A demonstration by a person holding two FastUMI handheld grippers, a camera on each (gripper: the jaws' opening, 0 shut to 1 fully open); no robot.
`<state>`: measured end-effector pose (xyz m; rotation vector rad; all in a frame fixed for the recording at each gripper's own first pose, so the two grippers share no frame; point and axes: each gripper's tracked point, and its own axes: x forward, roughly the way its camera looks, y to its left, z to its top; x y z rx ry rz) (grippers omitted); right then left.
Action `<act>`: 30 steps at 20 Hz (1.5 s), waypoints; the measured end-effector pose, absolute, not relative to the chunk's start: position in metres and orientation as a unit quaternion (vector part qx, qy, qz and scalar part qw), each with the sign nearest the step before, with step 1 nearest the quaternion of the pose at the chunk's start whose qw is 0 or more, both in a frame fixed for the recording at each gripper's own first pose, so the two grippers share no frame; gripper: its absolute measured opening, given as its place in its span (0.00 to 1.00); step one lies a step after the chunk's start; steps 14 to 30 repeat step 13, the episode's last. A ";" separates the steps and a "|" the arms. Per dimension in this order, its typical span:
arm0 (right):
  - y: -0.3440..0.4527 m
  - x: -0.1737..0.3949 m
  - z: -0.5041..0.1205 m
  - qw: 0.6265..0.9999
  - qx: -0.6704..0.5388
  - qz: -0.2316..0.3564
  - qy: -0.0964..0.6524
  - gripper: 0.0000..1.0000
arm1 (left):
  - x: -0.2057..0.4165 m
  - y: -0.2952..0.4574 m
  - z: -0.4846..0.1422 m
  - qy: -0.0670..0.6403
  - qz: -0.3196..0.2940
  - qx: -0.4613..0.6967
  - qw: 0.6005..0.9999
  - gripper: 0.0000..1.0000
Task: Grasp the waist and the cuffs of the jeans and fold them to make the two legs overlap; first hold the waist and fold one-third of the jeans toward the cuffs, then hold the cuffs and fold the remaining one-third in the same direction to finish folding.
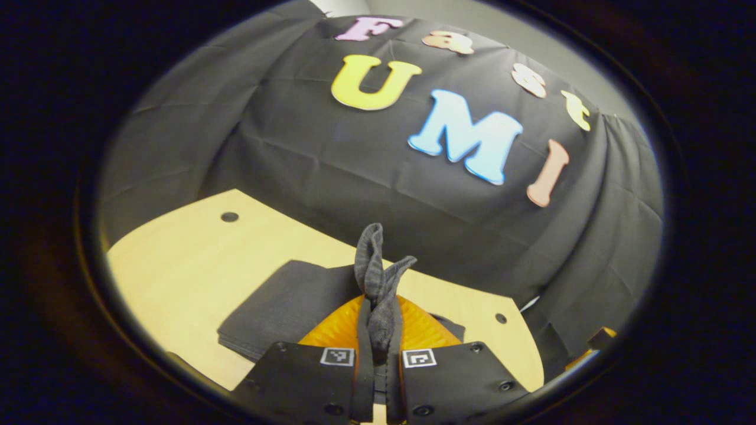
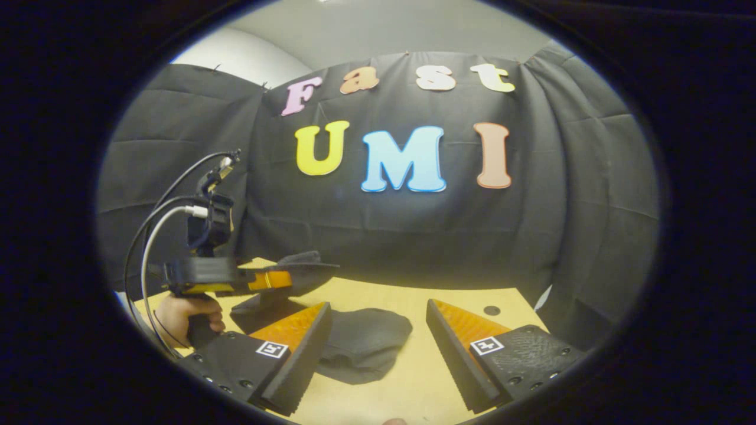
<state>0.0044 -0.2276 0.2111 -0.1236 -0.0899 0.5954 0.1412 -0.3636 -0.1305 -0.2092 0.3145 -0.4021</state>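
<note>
In the left gripper view, the left gripper (image 1: 378,360) was clenched on a bunched edge of the dark grey jeans (image 1: 378,283), the cloth pinched between its 2 fingers and sticking up above them in a twisted fold. Which part of the garment this was could not be told. Behind the fingers, a flat folded stretch of the jeans lay on the light wooden table (image 1: 177,277), near its back edge by the booth's black cloth wall.

In the right gripper view, the right gripper (image 2: 378,354) stood released, its 2 fingers spread wide and holding nothing, low over the table (image 2: 413,378). A rumpled end of the jeans (image 2: 366,342) lay on the tabletop between those fingers, closer to the left-hand one. Farther off at the left, a hand (image 2: 183,319) held the left gripper (image 2: 295,274), with cables looping up from it, and dark cloth hung lifted from its tips.
</note>
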 end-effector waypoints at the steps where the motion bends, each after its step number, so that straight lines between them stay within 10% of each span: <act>1: -0.240 0.009 0.210 0.955 -0.062 0.288 -0.042 0.95 | 0.133 -0.379 -0.148 0.169 -0.204 -0.095 0.959 0.16; 7: -0.300 0.023 0.206 0.966 -0.048 0.251 -0.030 0.95 | 0.114 -0.436 -0.230 0.213 -0.218 -0.020 0.952 0.16; 30: -0.324 0.021 0.206 0.976 -0.045 0.210 -0.030 0.95 | 0.108 -0.431 -0.222 0.189 -0.243 -0.020 0.951 0.27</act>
